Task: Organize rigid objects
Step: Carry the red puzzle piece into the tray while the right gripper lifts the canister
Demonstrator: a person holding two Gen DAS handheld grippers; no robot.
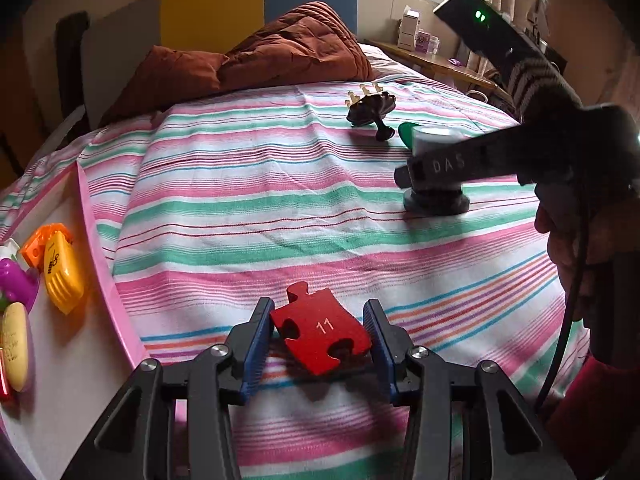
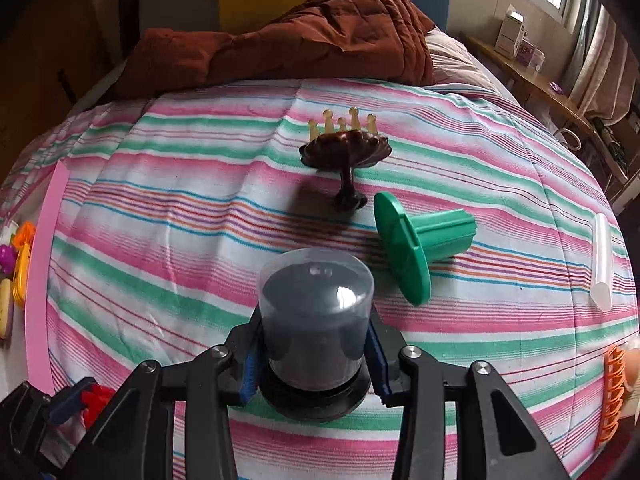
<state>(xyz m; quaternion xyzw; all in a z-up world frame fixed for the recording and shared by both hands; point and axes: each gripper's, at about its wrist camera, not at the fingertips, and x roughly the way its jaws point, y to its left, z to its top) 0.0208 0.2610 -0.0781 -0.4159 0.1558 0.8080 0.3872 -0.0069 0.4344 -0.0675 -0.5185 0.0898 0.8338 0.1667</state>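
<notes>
A bed [image 1: 256,208] covered with a pink, green and white striped sheet fills both views, with a rust-brown quilt [image 1: 280,52] bunched at its far end. At the left edge of the bed lies a white tray with a pink rim [image 1: 105,256], and it already holds several small plastic toys: a yellow and orange piece [image 1: 60,268], a purple one [image 1: 16,284] and a pale yellow one [image 1: 15,344]. Judging from this, the sorting is partly done, with those toys collected and a fair number of things left on the sheet.

Loose on the bed, well apart from the tray, are a green spool with a wide flange [image 2: 420,244] lying on its side, a dark brown stand with pale pegs [image 2: 344,148] tipped over just beyond it, a clear tube [image 2: 602,264] near the right edge, and an orange slatted piece [image 2: 612,392] at the lower right.

The right gripper [image 2: 314,356] has its blue pads pressed on the sides of a cylindrical container with a clear dome and black base [image 2: 316,320], which stands upright on the sheet at mid-bed.

The left gripper [image 1: 320,344] sits nearer the tray, pinching a red puzzle piece marked 11 [image 1: 320,332] by its edges; the piece is tilted, and whether it is lifted clear of the sheet is hard to tell. Both look ready to be carried to the tray.
</notes>
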